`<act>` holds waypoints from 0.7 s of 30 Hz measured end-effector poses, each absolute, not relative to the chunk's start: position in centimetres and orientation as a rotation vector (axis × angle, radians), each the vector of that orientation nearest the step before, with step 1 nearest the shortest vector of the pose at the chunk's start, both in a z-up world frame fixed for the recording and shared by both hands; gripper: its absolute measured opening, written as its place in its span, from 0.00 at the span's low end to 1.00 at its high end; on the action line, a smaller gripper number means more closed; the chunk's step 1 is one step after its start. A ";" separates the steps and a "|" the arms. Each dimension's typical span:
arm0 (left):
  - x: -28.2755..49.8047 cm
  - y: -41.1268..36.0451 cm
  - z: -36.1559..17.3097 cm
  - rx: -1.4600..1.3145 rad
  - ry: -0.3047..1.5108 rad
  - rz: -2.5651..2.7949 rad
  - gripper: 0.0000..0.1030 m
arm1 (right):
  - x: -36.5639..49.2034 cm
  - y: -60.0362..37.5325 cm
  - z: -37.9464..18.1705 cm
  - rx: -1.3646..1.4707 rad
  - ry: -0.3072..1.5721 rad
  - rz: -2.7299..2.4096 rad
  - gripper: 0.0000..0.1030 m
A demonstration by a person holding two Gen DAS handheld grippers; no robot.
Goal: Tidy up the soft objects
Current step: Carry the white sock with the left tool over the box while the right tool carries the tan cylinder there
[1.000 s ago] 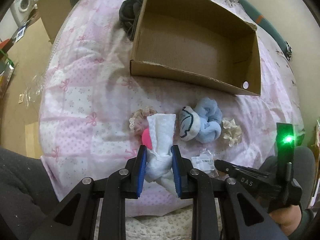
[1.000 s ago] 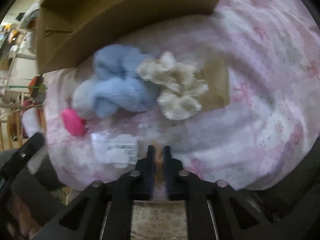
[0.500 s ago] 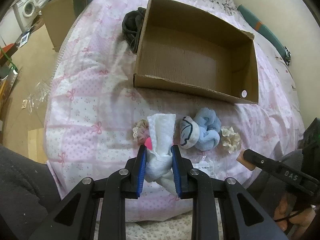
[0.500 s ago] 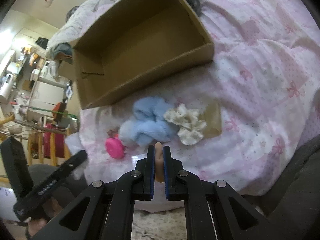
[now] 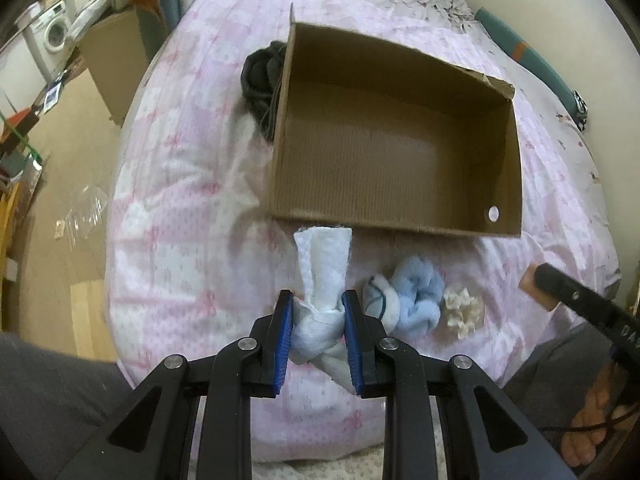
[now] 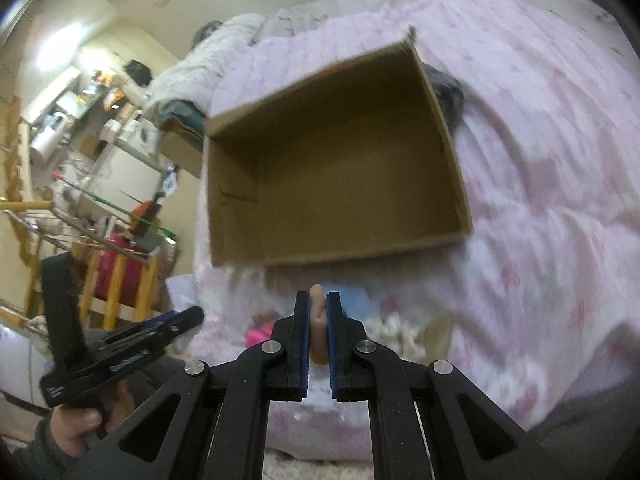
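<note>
The left gripper (image 5: 319, 320) pinches a knotted white quilted cloth (image 5: 322, 280) between blue-padded jaws; ahead lies the open brown cardboard box (image 5: 400, 224). The right gripper (image 6: 318, 320) clamps a small flat tan piece (image 6: 318, 312) before that box. Letters "DAS" show on the right gripper's body (image 5: 624, 330).

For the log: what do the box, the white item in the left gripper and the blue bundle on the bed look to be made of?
Box: corrugated cardboard, matte brown, with fine ribbing on its floor and a torn rim corner. White item clamped in the left gripper: probably a soft knit or quilted cloth, going by its dimpled texture and knot. Blue bundle: apparently plush fleece, fuzzy and matte.
</note>
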State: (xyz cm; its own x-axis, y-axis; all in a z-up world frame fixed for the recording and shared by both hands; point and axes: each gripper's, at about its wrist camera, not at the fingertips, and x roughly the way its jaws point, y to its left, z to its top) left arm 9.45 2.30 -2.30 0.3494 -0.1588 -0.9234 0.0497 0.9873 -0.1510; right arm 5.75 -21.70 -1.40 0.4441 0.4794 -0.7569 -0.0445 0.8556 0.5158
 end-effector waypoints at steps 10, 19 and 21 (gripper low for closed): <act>15.3 1.0 0.3 -0.059 1.136 -0.149 0.21 | 10.9 -22.5 0.5 0.411 0.975 0.376 0.09; 19.1 -0.5 -0.9 -0.045 1.097 -0.149 0.21 | 14.9 -23.0 -1.2 0.411 0.964 0.312 0.09; 19.3 -0.7 -1.8 -0.047 1.109 -0.150 0.21 | 15.1 -23.0 -2.0 0.412 0.978 0.302 0.09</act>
